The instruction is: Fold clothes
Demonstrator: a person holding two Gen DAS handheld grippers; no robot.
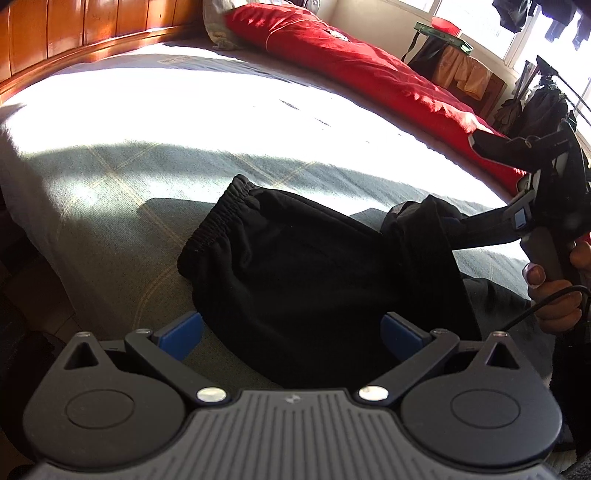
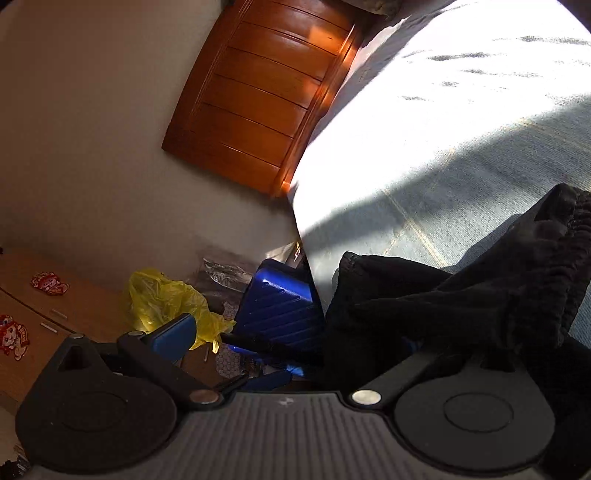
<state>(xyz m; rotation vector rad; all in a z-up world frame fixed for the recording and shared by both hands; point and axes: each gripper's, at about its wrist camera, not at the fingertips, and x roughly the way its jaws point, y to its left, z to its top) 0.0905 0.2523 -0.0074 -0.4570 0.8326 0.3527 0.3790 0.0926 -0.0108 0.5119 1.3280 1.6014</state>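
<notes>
A black garment [image 1: 295,266] with an elastic waistband [image 1: 218,221] lies bunched on the grey bed sheet [image 1: 110,192] near the bed's front edge. My left gripper [image 1: 291,334] is open low over it, its blue pads [image 1: 181,334] straddling the near hem. On the right, a hand holds my right gripper [image 1: 461,181], also open, with one corner of the garment lifted and draped over its lower finger. In the right wrist view the black garment [image 2: 461,299] covers the right finger of the right gripper [image 2: 291,341]; the left pad [image 2: 173,338] is bare.
A red quilt [image 1: 351,62] runs along the far side of the bed, below a wooden headboard [image 1: 74,33]. A clothes-laden rack [image 1: 535,99] stands at the right. Beside the bed are a blue suitcase [image 2: 277,306], a yellow plastic bag [image 2: 162,299] and a wooden cabinet [image 2: 44,306].
</notes>
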